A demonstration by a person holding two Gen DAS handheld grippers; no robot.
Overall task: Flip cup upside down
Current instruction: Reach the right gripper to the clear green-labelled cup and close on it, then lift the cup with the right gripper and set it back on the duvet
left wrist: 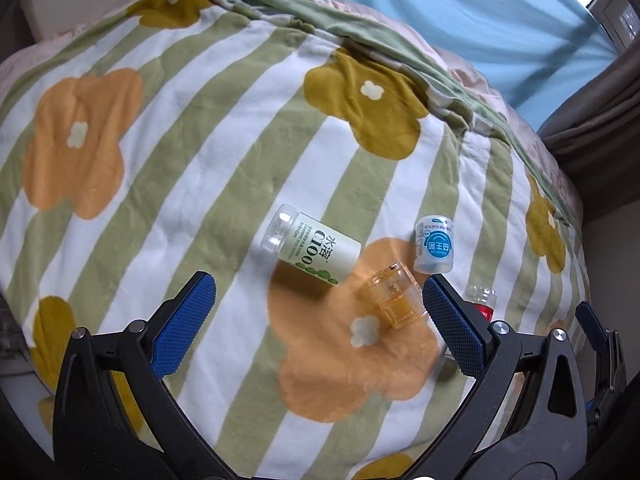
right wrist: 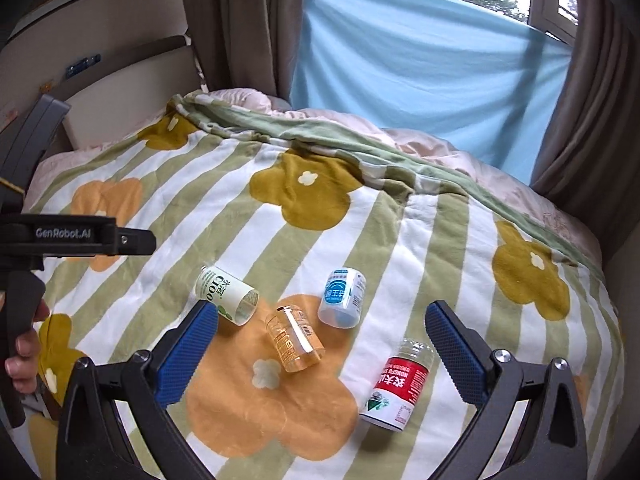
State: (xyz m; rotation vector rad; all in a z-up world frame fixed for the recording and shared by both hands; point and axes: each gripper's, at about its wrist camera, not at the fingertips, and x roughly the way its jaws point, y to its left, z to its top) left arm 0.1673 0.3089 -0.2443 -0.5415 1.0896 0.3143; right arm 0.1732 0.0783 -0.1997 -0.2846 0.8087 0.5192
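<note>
Several cut-off bottle cups lie on their sides on a flowered blanket (left wrist: 200, 140). A white and green "C100" cup (left wrist: 310, 246) (right wrist: 226, 294) lies to the left. A clear orange cup (left wrist: 394, 300) (right wrist: 294, 338) rests in the middle. A blue and white cup (left wrist: 434, 248) (right wrist: 343, 298) sits beyond it. A red-labelled cup (right wrist: 398, 386) lies nearest on the right, and in the left wrist view this red-labelled cup (left wrist: 482, 302) is partly hidden behind a finger. My left gripper (left wrist: 319, 282) hangs open above the orange cup, holding nothing. My right gripper (right wrist: 323, 309) is open too, empty, above the cups.
The blanket (right wrist: 360, 220) covers a soft bed with a folded ridge (right wrist: 320, 140) along the far side. A light blue sheet (right wrist: 420, 80) and brown curtains (right wrist: 580, 120) hang behind. A hand (right wrist: 24, 344) holds the left gripper's handle (right wrist: 80, 236) at the left edge.
</note>
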